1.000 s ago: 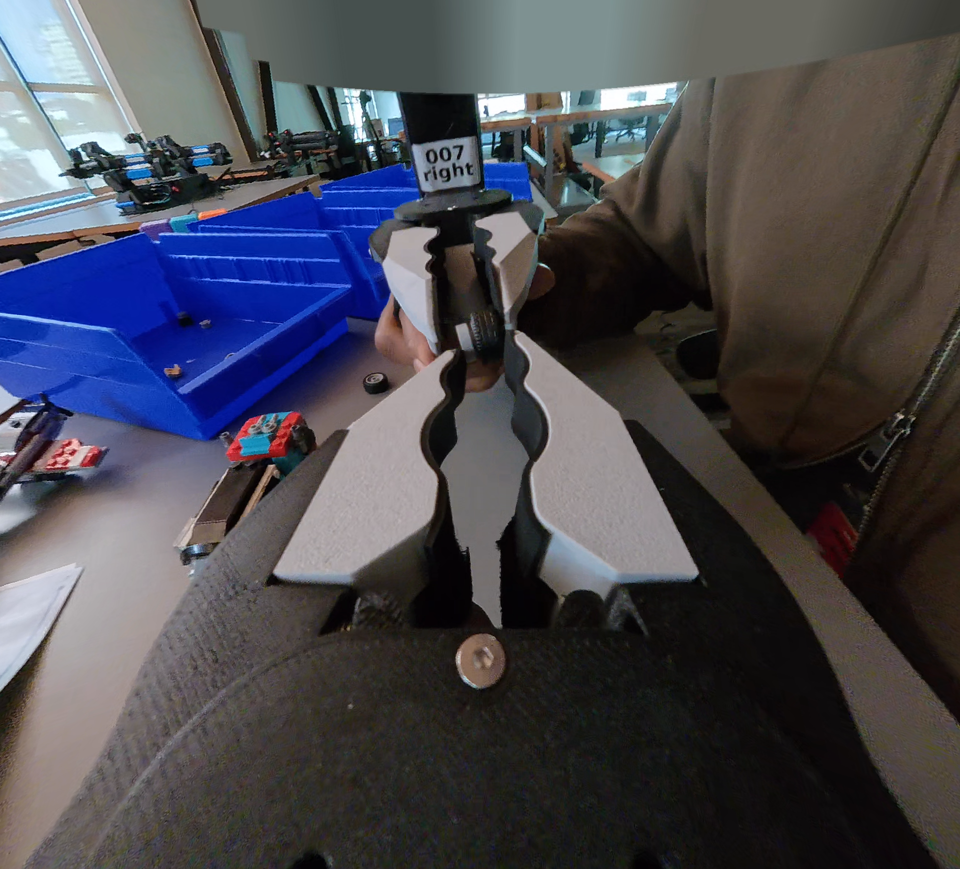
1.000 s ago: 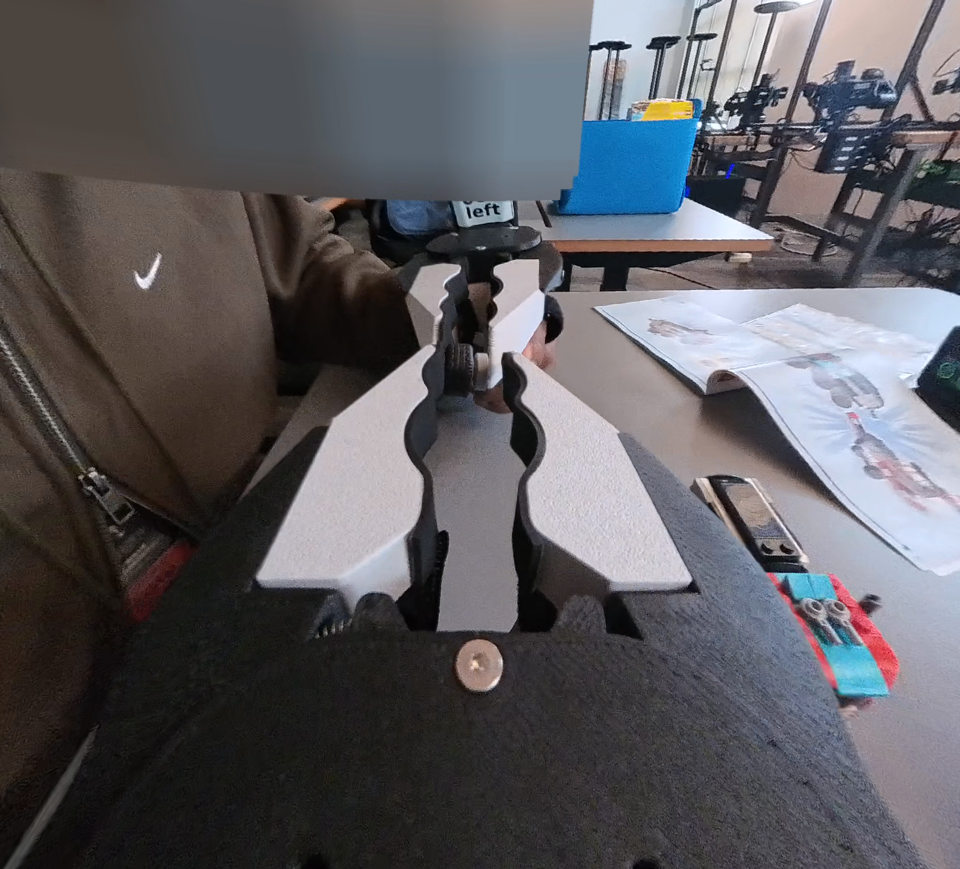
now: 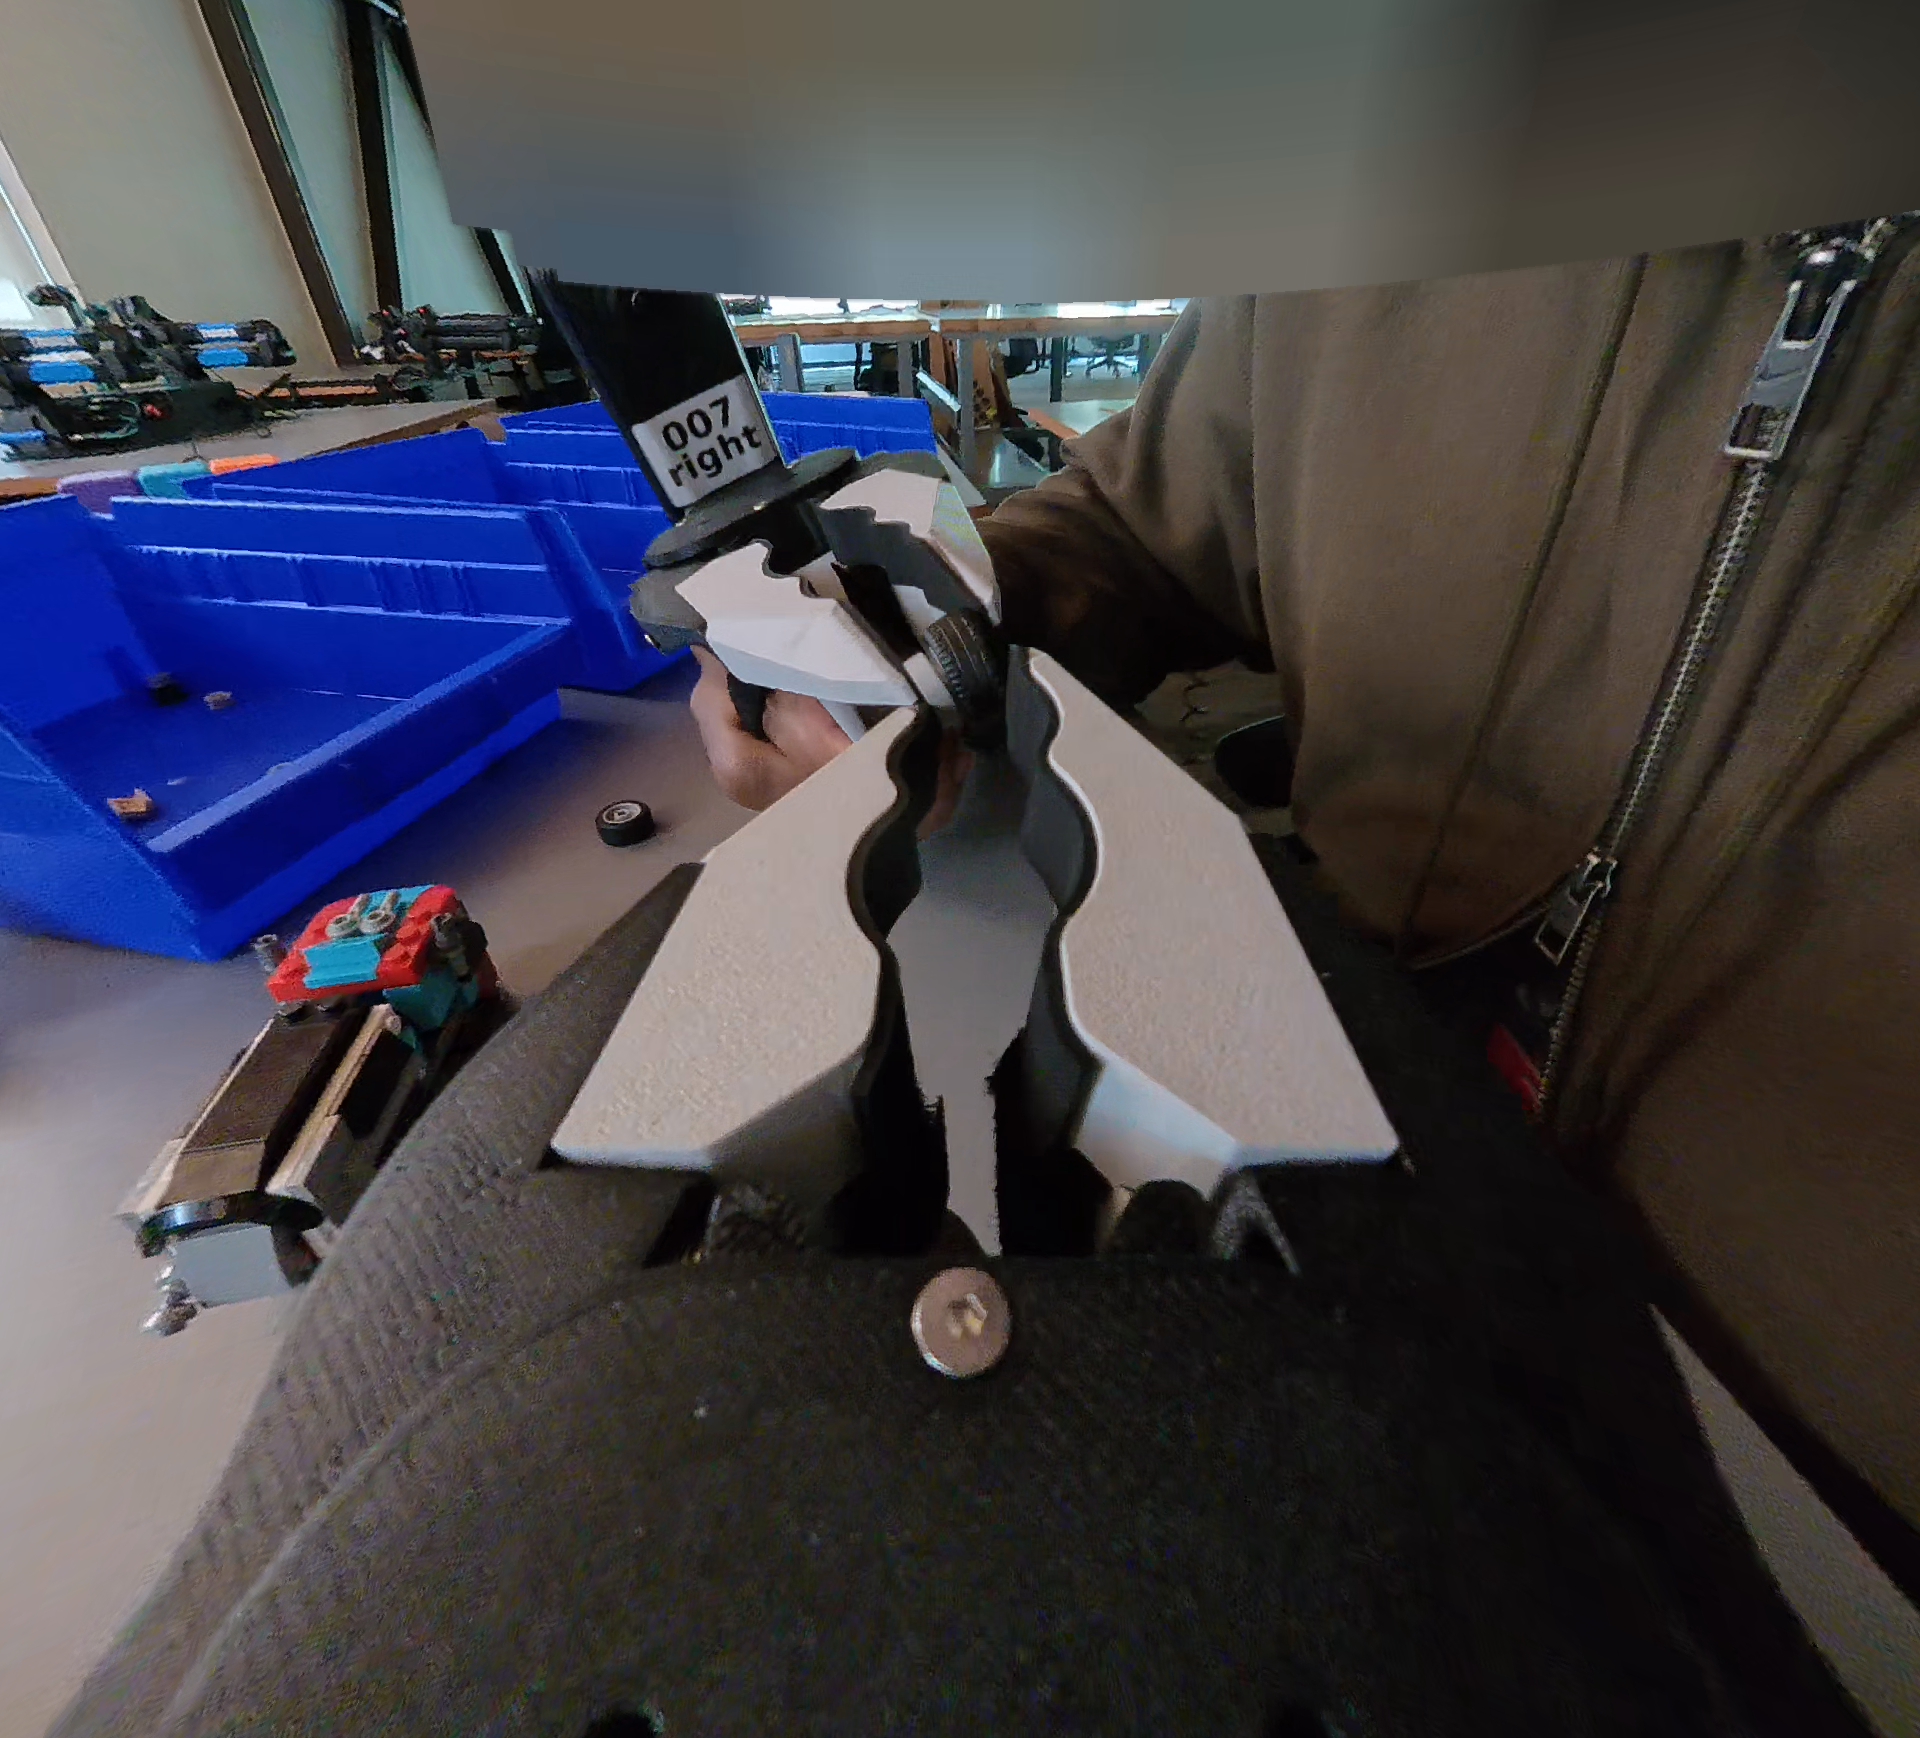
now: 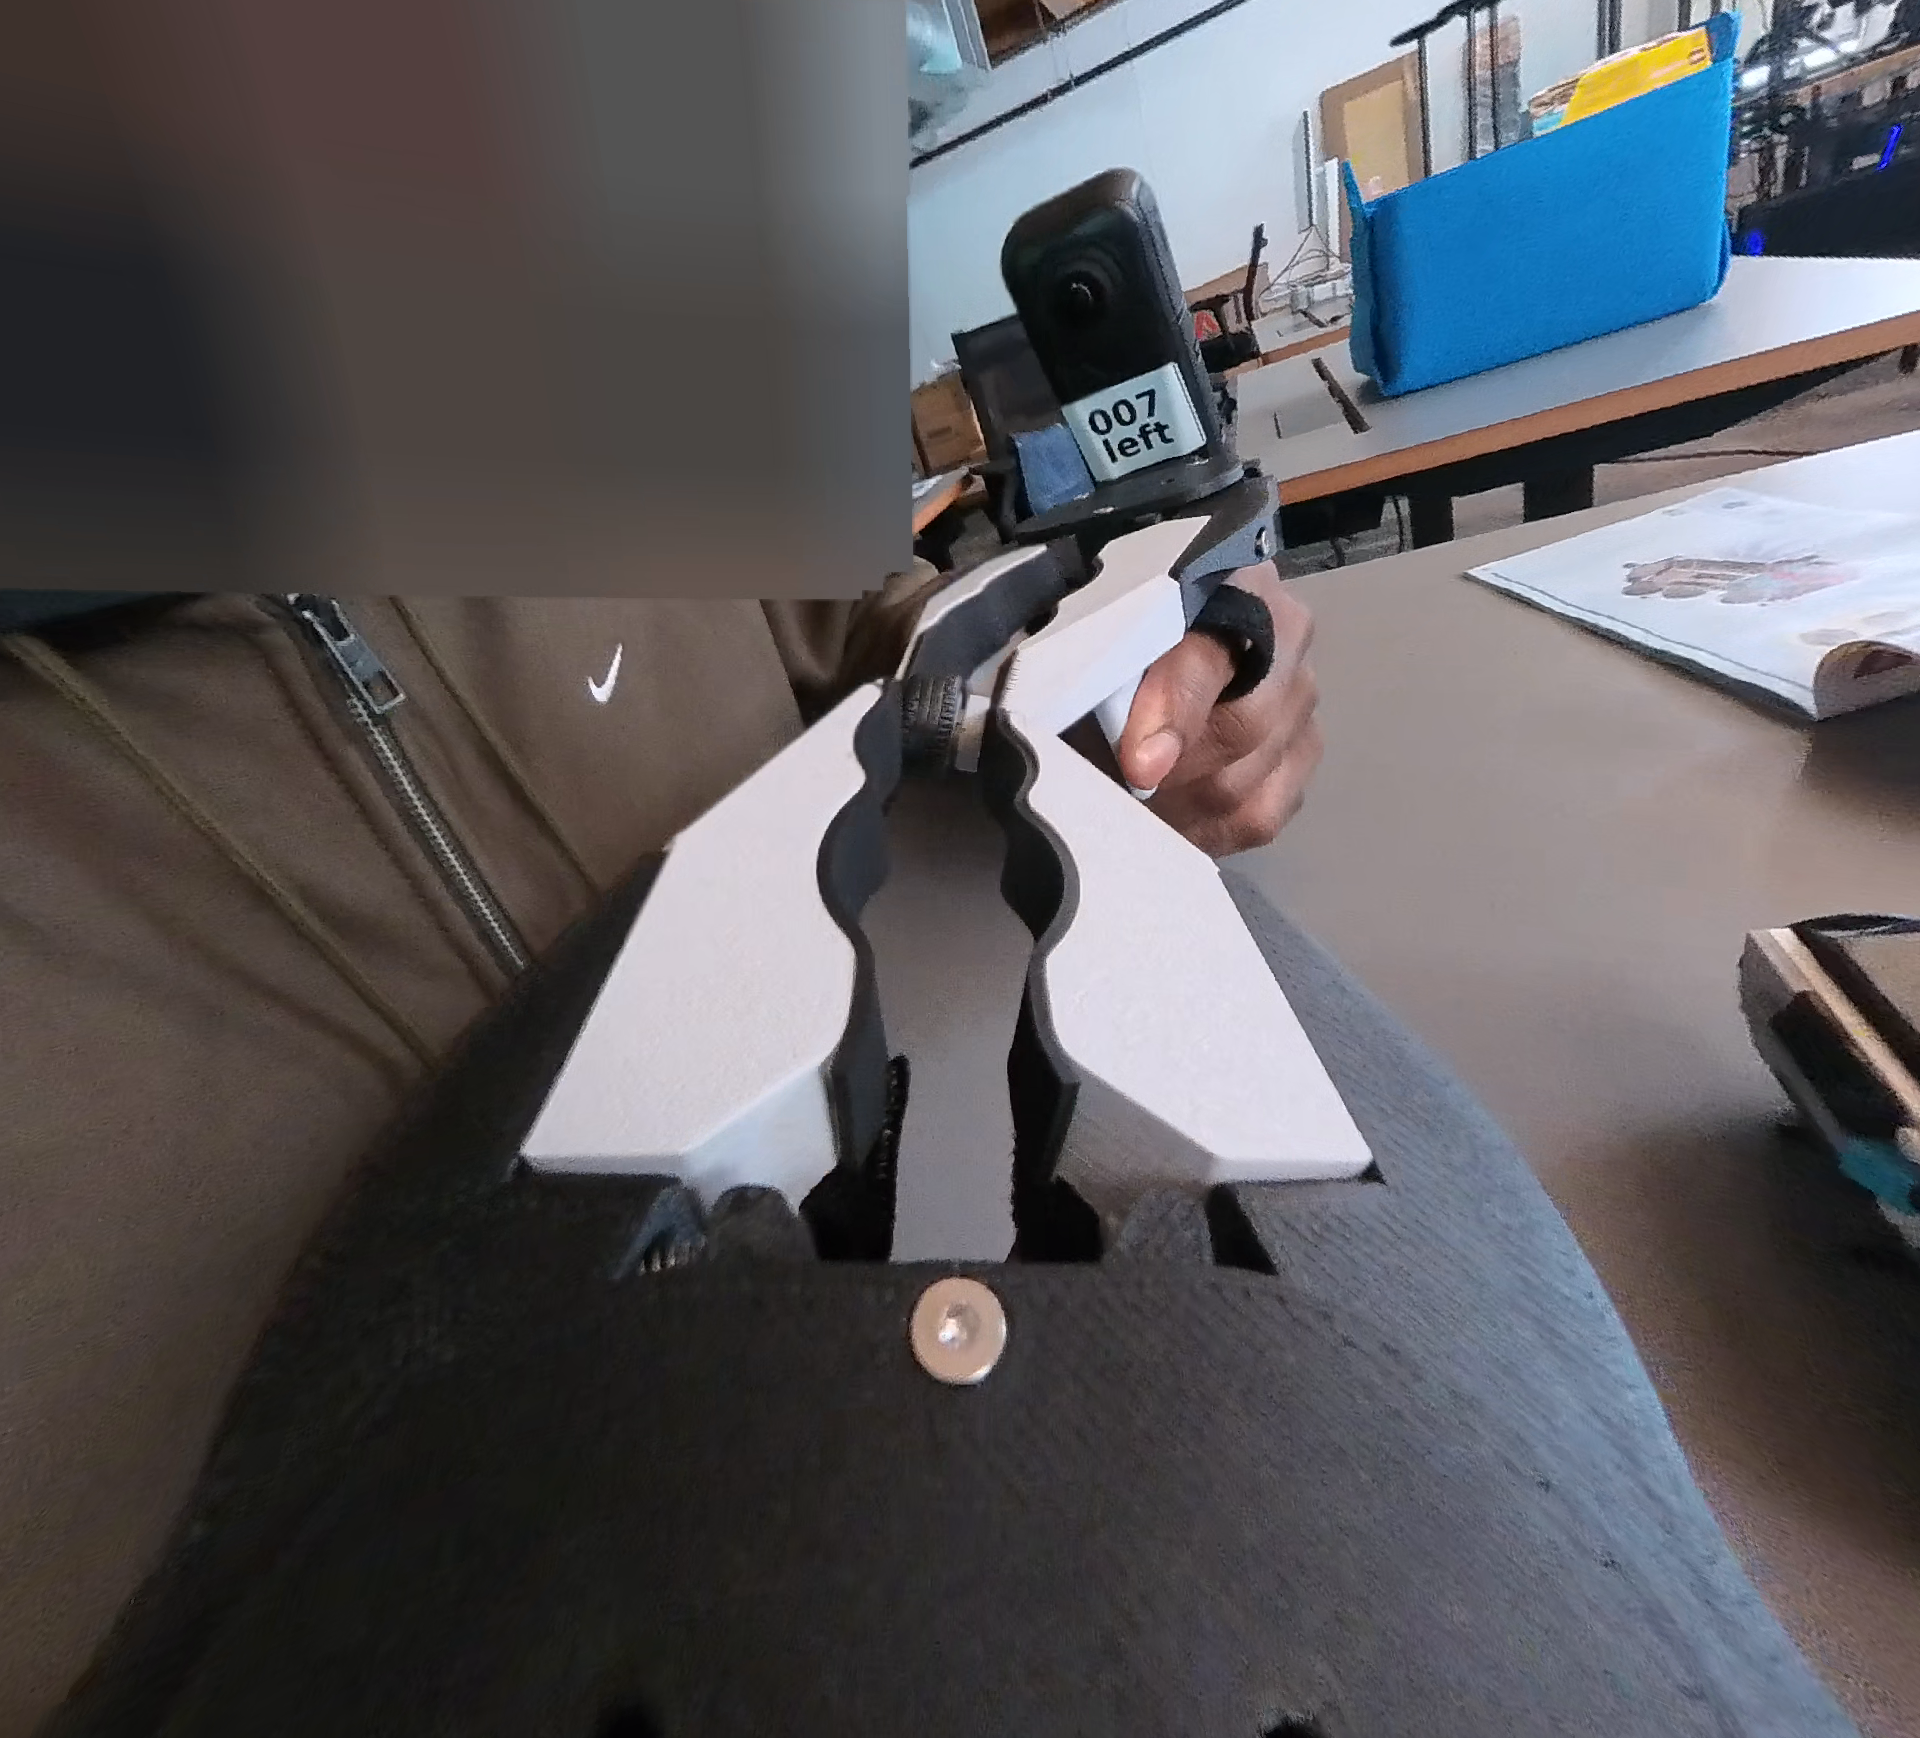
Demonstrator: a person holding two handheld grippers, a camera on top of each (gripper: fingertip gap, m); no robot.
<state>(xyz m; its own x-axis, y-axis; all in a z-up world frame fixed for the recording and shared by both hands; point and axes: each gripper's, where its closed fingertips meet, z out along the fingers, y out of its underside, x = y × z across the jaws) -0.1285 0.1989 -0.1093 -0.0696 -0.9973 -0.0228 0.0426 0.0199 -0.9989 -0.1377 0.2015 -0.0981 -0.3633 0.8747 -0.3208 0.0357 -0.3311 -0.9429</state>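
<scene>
This is a robotics workshop: blue parts bins (image 3: pixel 312 649) sit on a grey tabletop (image 3: pixel 125 1065), black machines (image 3: pixel 114 358) crowd a far bench, tall stands (image 4: pixel 1621 15) line the wall, and long work tables (image 4: pixel 1558 379) fill the open hall.

Bright daylight, fisheye-warped edges, slight blur

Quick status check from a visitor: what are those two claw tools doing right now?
Left gripper and right gripper meet tip to tip, both on one small black wheel. Held above grey table. Spare wheel by blue bin.
</scene>
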